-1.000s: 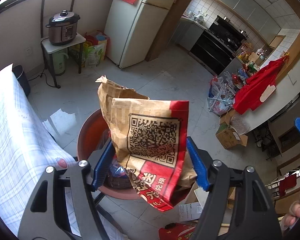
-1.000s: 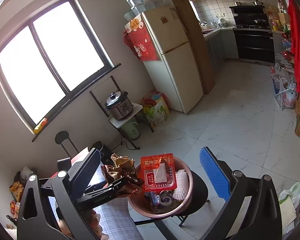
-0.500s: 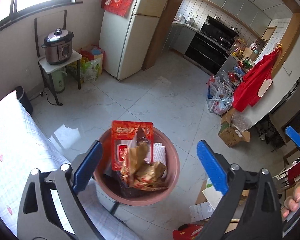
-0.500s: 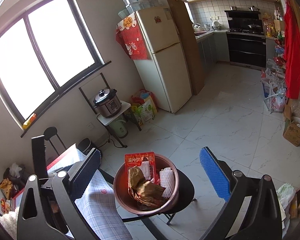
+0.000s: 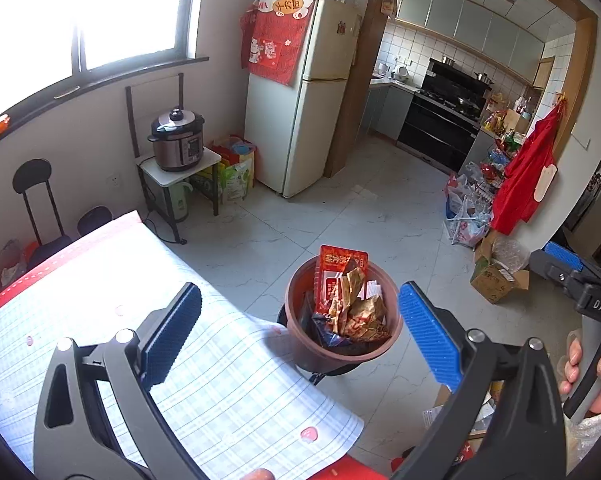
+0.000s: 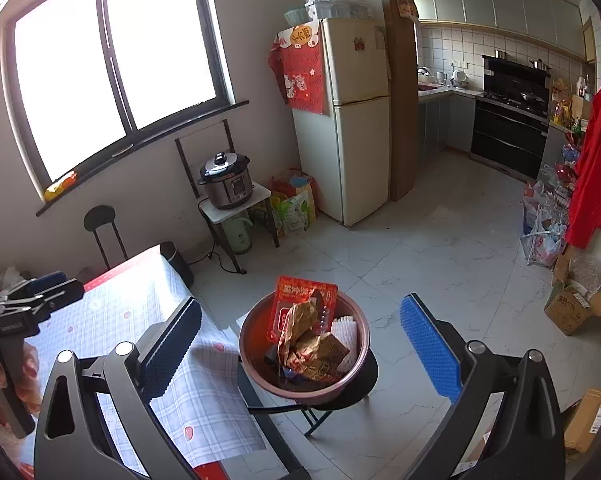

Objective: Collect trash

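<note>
A brown-red round bin (image 5: 300,300) (image 6: 256,376) stands on a black stool (image 6: 360,388) beside the table. It holds a crumpled brown paper bag (image 5: 364,316) (image 6: 320,352), a red packet (image 5: 342,260) (image 6: 304,290) and other wrappers. My left gripper (image 5: 298,332) is open and empty, above the table's edge, back from the bin. My right gripper (image 6: 300,340) is open and empty, above and in front of the bin. The right gripper also shows at the right edge of the left wrist view (image 5: 572,280).
A table with a checked cloth (image 5: 100,300) (image 6: 140,320) lies at the left. A fridge (image 5: 300,100) (image 6: 352,120), a pressure cooker on a small stand (image 5: 176,144) (image 6: 226,180), cardboard boxes (image 5: 496,280) (image 6: 572,308) and bags stand around the tiled floor.
My left gripper opened and dropped the brown paper bag into the bin, then drew back and up. My right gripper also pulled back a little.
</note>
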`<state>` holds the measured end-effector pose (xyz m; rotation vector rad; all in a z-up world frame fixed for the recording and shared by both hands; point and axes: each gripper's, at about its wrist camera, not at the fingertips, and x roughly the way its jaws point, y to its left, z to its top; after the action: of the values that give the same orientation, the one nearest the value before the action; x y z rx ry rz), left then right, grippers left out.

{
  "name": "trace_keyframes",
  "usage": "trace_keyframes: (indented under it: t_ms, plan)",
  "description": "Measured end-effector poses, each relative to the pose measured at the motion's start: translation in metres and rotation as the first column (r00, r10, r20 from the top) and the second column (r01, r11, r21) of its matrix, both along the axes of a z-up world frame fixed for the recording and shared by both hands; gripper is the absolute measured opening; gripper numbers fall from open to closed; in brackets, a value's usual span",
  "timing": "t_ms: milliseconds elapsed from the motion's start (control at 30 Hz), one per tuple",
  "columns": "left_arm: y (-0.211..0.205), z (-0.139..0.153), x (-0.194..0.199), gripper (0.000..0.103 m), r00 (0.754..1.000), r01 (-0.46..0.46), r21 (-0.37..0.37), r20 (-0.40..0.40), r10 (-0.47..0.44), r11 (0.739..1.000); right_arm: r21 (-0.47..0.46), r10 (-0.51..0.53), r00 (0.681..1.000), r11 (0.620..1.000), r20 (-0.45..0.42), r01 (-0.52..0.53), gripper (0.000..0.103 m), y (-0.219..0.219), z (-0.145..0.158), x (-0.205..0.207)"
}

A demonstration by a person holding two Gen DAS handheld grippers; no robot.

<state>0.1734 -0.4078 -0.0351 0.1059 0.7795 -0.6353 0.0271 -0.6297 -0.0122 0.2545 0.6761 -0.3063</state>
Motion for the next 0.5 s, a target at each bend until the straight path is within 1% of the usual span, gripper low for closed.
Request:
trace_keyframes:
  t_ms: [33, 133, 200, 367, 500]
  plan:
    - [0.009, 0.005, -0.009, 0.097, 1.0, -0.013, 0.011, 0.016, 0.013, 1.0, 0.005, 0.002, 1.0, 1.0, -0.006, -0.002, 0.097, 0.008, 0.0, -0.004]
    - [0.035, 0.015, -0.035, 0.097, 0.998, -0.025, 0.011, 0.063, 0.025, 1.0, 0.014, -0.002, 1.0, 1.0, -0.015, 0.002, 0.097, 0.033, -0.001, -0.015]
    - [0.05, 0.018, -0.048, 0.097, 0.996, -0.034, 0.016, 0.081, 0.033, 0.999, 0.001, -0.006, 1.0, 1.0, -0.02, 0.006, 0.097, 0.05, -0.001, -0.021]
    - [0.077, 0.013, -0.07, 0.097, 0.993, -0.068, 0.03, 0.102, 0.065, 0.997, -0.036, 0.005, 0.999, 0.999, -0.046, -0.007, 0.097, 0.092, -0.009, -0.033]
    - [0.092, 0.011, -0.085, 0.097, 0.992, -0.082, 0.007, 0.099, 0.081, 0.997, -0.058, 0.042, 0.997, 0.997, -0.064, -0.045, 0.097, 0.114, -0.011, -0.038]
